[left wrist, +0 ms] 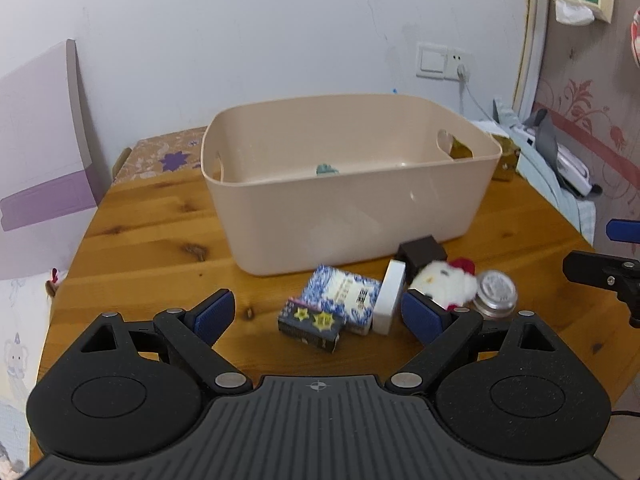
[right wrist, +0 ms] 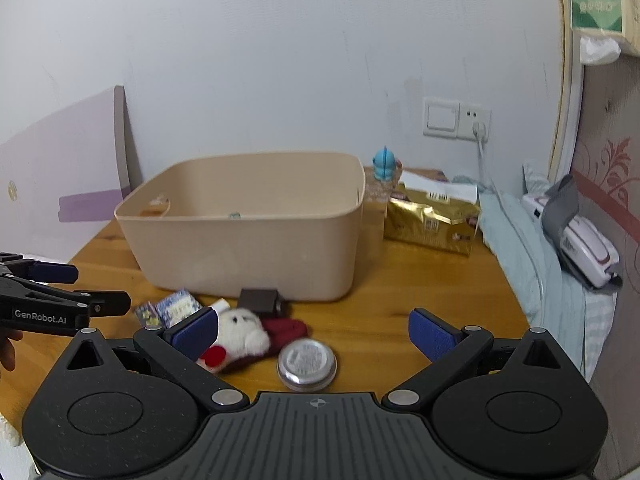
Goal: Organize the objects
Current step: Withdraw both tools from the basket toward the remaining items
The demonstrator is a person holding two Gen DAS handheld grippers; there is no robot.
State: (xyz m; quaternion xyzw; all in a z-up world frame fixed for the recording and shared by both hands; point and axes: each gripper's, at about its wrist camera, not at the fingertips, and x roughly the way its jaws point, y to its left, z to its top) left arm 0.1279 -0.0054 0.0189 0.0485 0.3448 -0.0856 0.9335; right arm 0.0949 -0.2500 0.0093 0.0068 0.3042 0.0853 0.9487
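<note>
A beige plastic bin (left wrist: pixel 344 216) (right wrist: pixel 248 240) stands on the wooden table (left wrist: pixel 152 248), with a small teal item (left wrist: pixel 327 169) inside. In front of it lie a dark star-printed box (left wrist: pixel 310 322), a blue-white patterned box (left wrist: pixel 344 296), a white box (left wrist: pixel 389 298), a dark brown box (left wrist: pixel 422 256) (right wrist: pixel 259 300), a white plush toy with red parts (left wrist: pixel 444 282) (right wrist: pixel 244 334) and a round silver tin (left wrist: pixel 496 292) (right wrist: pixel 307 364). My left gripper (left wrist: pixel 318 314) is open over the boxes. My right gripper (right wrist: pixel 314 334) is open over the tin and plush.
A gold foil bag (right wrist: pixel 432 220) and a blue figurine (right wrist: pixel 385 164) stand right of the bin. A light blue cloth (right wrist: pixel 520 240) and a white-grey device (right wrist: pixel 580 236) lie at the right. A wall socket with a plugged cable (right wrist: pixel 478 128) is behind. A purple-white board (left wrist: pixel 40 152) leans at the left.
</note>
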